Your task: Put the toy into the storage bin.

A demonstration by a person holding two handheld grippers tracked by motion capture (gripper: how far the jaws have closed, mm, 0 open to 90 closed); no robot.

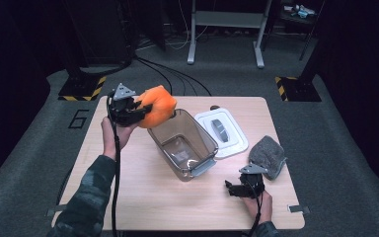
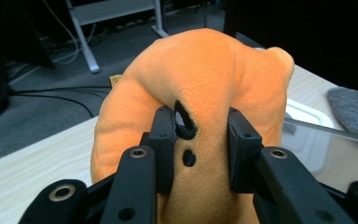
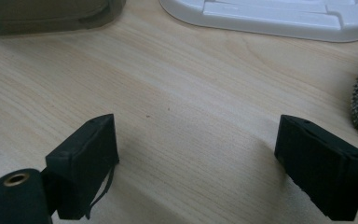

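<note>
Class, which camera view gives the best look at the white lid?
The high view: the whole white lid lies flat beside the clear tub. The right gripper view catches its near edge; the left gripper view shows a corner behind the orange plush toy.

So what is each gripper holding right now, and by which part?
Left gripper pinches the orange plush toy by its face with black markings. Right gripper holds nothing.
</note>
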